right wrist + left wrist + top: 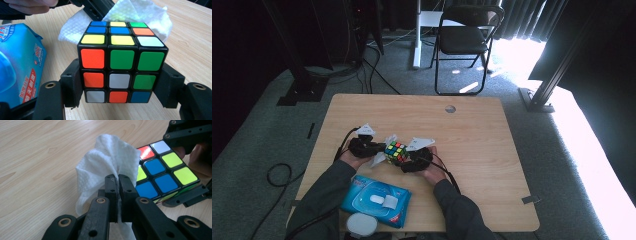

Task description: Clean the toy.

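1. Grey carpet surrounds a light wooden bench, with a black folding chair standing beyond its far edge and bright daylight falling on the floor at the right.
2. Near the middle of the bench, toward the person's side, a Rubik's cube sits between the two hand-held grippers.
3. On the person's right, the right gripper has its fingers closed on the cube's two opposite sides, low down; in the right gripper view the cube faces the camera with orange, green, white and blue tiles, and its top row shows yellow and white.
4. On the person's left, the left gripper has its fingers pinched tight on a crumpled white wipe.
5. In the left gripper view the wipe bunches upward out of the shut fingers and lies against the cube's near edge, covering part of the blue and yellow tiles there.
6. From the right gripper view the same wipe spreads out behind the cube, resting on the wood.
7. A blue pack of wet wipes lies flat on the bench close to the person, between the two sleeves, apart from the cube.
8. Just at the near edge, beside the pack, sits a small grey round object; what it is cannot be told.
9. Cables trail from the grippers back toward the person.
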`<state>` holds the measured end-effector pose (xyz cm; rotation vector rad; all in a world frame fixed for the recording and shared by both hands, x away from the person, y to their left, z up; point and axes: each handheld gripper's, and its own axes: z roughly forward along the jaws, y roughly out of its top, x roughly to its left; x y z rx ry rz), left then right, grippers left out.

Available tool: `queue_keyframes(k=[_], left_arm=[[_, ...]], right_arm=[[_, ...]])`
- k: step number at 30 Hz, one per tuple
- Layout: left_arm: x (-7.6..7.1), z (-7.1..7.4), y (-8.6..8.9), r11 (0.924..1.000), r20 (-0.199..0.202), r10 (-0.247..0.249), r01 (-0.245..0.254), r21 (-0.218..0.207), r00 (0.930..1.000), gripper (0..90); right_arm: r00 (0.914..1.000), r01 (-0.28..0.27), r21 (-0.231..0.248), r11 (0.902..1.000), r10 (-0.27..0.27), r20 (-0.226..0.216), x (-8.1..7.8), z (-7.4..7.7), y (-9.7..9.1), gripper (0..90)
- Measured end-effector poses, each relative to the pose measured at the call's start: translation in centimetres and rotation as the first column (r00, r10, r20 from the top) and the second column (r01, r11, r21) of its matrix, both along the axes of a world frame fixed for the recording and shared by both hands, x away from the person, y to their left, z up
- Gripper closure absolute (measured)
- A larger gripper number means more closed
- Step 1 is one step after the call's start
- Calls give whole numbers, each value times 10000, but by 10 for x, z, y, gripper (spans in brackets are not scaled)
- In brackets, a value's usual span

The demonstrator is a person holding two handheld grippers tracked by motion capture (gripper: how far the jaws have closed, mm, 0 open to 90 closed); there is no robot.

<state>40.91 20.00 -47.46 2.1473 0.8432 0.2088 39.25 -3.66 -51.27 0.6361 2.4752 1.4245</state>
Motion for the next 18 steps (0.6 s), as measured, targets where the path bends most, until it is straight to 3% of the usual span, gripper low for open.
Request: queue_keyframes(k=[13,18], left_arm=[[2,1,-14,9973,-101,-503,508,533,9987,868],[2,3,-16,9973,-39,-563,565,471,9984,868]], right_arm=[[10000,29,286,9996,-32,86,0,8,-14,339],[9999,-66,326,9994,63,100,-1,9,-16,339]])
